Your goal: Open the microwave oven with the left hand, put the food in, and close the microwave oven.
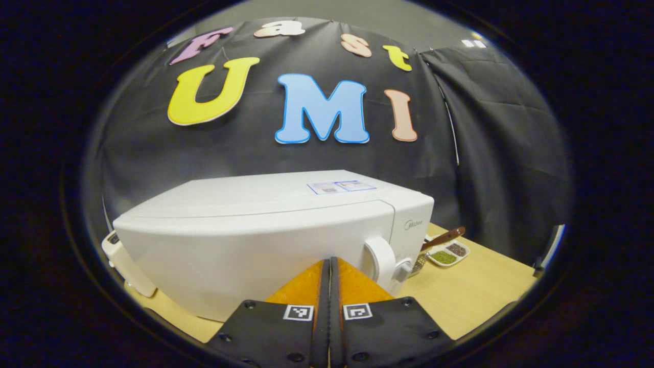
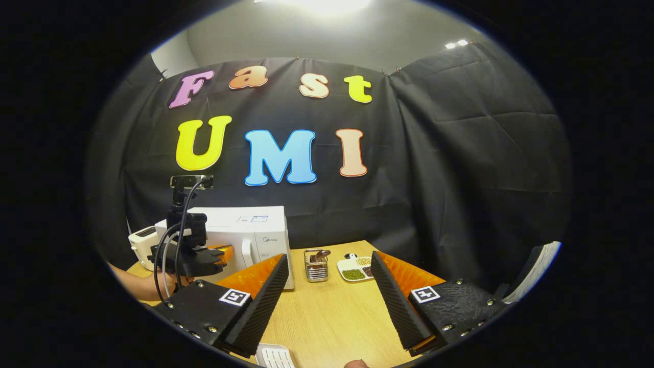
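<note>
Standing on the table [image 2: 327, 317] at the left, the microwave [image 1: 245, 240] had its door shut. The left gripper [image 1: 330, 276], fingers pressed together, hovered just before the door near the handle [image 1: 380, 258]; closed fingers could slip off without catching it. The right gripper [image 2: 327, 286] waited with fingers spread, empty. A small dish [image 2: 355, 268] sat beside the microwave.

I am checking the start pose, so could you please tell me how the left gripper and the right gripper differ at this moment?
The left gripper has its fingers closed together with nothing between them, while the right gripper stands wide open. The left gripper points close at the front of the white microwave; the right gripper hangs farther back over the wooden table, aimed toward a wire basket and a divided dish. Both are empty.
</note>
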### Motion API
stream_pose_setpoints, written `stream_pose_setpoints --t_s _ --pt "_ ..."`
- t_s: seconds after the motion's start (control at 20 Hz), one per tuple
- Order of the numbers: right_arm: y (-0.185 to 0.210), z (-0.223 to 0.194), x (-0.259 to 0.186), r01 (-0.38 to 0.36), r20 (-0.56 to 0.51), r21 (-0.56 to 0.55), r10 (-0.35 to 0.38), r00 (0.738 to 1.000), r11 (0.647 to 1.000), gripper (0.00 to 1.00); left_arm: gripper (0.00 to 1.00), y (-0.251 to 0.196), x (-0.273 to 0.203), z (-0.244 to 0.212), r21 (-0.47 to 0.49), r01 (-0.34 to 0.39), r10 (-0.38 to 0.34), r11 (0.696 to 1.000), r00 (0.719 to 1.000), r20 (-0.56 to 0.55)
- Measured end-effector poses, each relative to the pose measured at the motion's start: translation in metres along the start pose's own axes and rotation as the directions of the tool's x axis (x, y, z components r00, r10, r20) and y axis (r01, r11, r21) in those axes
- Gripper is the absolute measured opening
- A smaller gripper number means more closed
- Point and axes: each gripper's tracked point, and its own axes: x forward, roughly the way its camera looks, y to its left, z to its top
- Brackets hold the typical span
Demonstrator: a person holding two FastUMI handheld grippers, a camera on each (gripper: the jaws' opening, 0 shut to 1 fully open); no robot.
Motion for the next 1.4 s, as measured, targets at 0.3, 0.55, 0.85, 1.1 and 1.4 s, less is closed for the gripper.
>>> stream_pose_setpoints --t_s 0.3,0.55,0.85,1.1,1.4 --pt "0.009 0.006 0.008 -0.077 0.018 0.033 0.076 0.997 0.996 0.98 0.09 0.011 -0.058 0.042 0.019 -0.043 0.041 0.999 0.995 0.091" --pt "0.005 0.017 -0.002 -0.174 0.038 0.026 0.173 0.984 0.984 0.98 0.07 0.005 -0.126 0.068 0.005 -0.115 0.113 0.993 0.984 0.136" --pt "-0.007 0.025 -0.019 -0.293 0.059 0.045 0.290 0.955 0.955 0.98 0.07 -0.008 -0.206 0.082 -0.010 -0.228 0.226 0.974 0.960 0.166" --pt "-0.027 0.037 -0.030 -0.331 0.088 0.044 0.326 0.941 0.943 0.98 0.08 -0.021 -0.269 0.087 0.005 -0.300 0.293 0.954 0.937 0.191" --pt "-0.028 0.057 -0.041 -0.320 0.131 -0.034 0.322 0.938 0.947 0.98 0.07 -0.023 -0.331 0.085 -0.024 -0.334 0.332 0.942 0.923 0.196"
